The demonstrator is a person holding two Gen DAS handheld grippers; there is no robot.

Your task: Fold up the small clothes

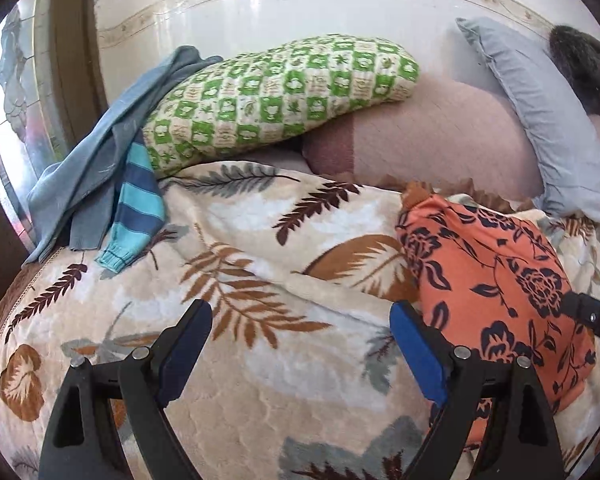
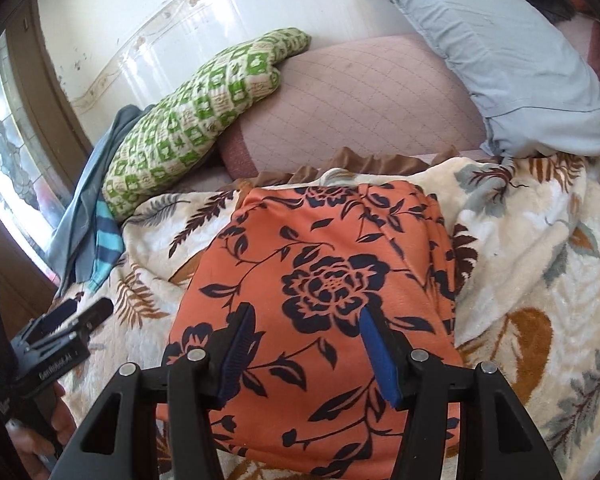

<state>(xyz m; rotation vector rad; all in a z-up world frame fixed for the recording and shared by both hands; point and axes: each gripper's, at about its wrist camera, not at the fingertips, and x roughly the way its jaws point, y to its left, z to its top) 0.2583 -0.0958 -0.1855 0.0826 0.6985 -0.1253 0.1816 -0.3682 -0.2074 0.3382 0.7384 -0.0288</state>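
An orange garment with dark flower print (image 2: 320, 280) lies folded flat on the leaf-patterned blanket (image 2: 540, 260). My right gripper (image 2: 306, 344) is open, its jaws wide apart just above the garment's near half, holding nothing. My left gripper (image 1: 300, 344) is open and empty over the blanket (image 1: 240, 280), to the left of the orange garment (image 1: 492, 280). The left gripper also shows at the left edge of the right wrist view (image 2: 80, 312), and the right gripper's tip shows at the right edge of the left wrist view (image 1: 588, 312).
A green checked pillow (image 1: 276, 96), a pink bolster (image 1: 440, 136) and a grey-blue pillow (image 1: 540, 120) lie along the wall. Grey-blue clothes and a striped blue sleeve (image 1: 136, 200) lie at the bed's left corner by the window (image 1: 12, 92).
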